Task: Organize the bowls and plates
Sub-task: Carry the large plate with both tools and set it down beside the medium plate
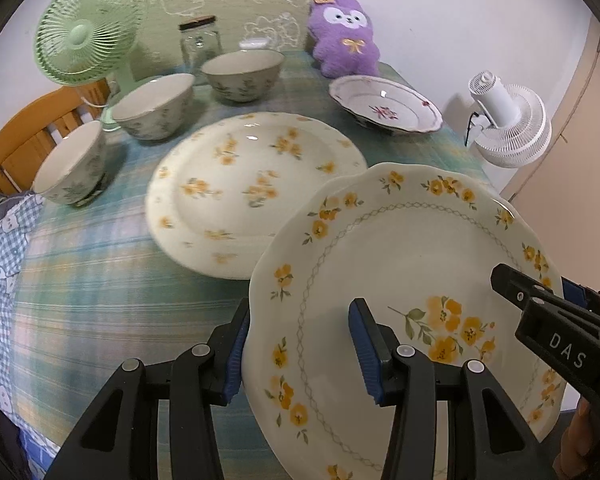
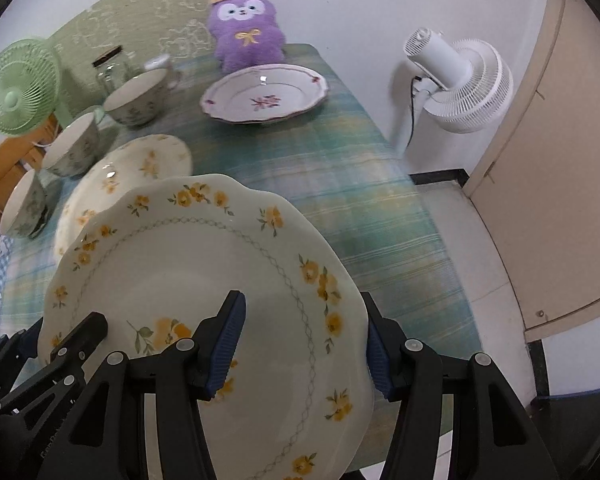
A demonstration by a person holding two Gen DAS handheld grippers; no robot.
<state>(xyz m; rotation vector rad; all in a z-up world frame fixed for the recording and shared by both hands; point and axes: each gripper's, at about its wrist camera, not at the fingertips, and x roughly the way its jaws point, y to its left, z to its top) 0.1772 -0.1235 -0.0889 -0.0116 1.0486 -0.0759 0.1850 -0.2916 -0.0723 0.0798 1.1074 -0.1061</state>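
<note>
Plate (image 1: 400,264) clamped by my left hand-held gripper (image 1: 300,348) and right hand-held gripper (image 2: 304,344); it hides the worktop's (image 2: 360,208) near edge.

We look from both wrist cameras steeply down along our tongs, very near the yellow-flowered plate (image 1: 400,280) (image 2: 204,280). Beyond the tongs, both views share the table (image 1: 100,280) (image 2: 360,200), the purple plush (image 1: 344,36) (image 2: 246,28) and the white fan (image 1: 508,124) (image 2: 460,80).
</note>
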